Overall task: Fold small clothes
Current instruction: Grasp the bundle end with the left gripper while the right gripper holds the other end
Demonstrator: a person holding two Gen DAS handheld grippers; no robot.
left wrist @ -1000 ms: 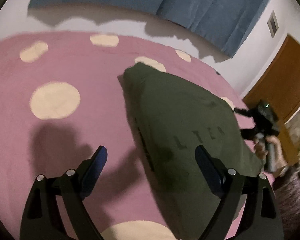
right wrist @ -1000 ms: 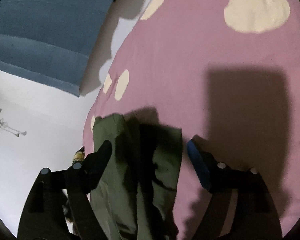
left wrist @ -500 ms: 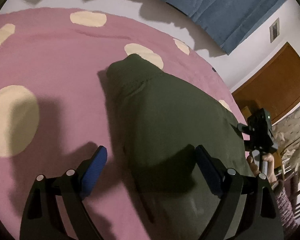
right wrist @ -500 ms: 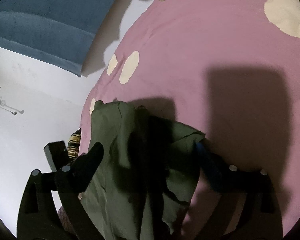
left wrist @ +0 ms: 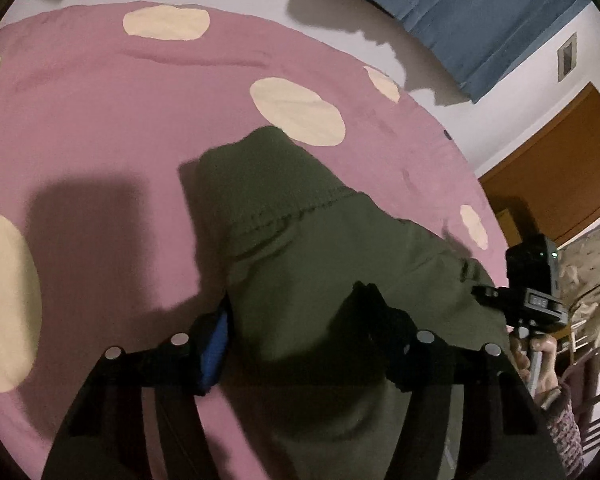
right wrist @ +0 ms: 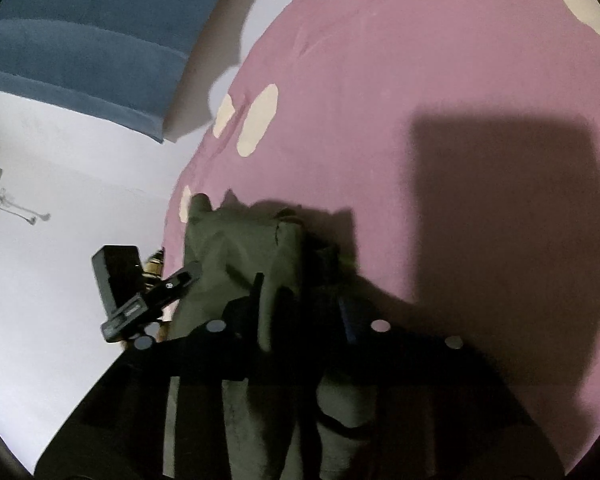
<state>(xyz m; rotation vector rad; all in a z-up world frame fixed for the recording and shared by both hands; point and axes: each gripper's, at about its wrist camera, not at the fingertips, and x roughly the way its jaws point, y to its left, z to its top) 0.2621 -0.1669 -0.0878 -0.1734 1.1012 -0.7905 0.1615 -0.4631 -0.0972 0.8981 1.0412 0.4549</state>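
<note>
Item: one dark olive-green garment [left wrist: 340, 264], small, soft knit with a stitched seam running across its upper part. Condition: crumpled, partly bunched, with loose folds; printed side not visible. Position: lying on the pink bedspread [left wrist: 100, 128], its far end rounded and just touching a cream dot [left wrist: 296, 110] of that bedspread's pattern.

Right gripper [right wrist: 300, 312]: fingers narrowed around a bunched fold of the dark olive garment [right wrist: 240, 264], gripping it. Garment is lying rumpled on the near left part of the pink bedspread [right wrist: 380, 100], which is showing cream dots [right wrist: 258, 120]. Left gripper [right wrist: 148, 300] is sitting at the garment's left edge, its jaw state hidden. Blue curtain [right wrist: 80, 40] is hanging far left against a white wall [right wrist: 60, 240].
</note>
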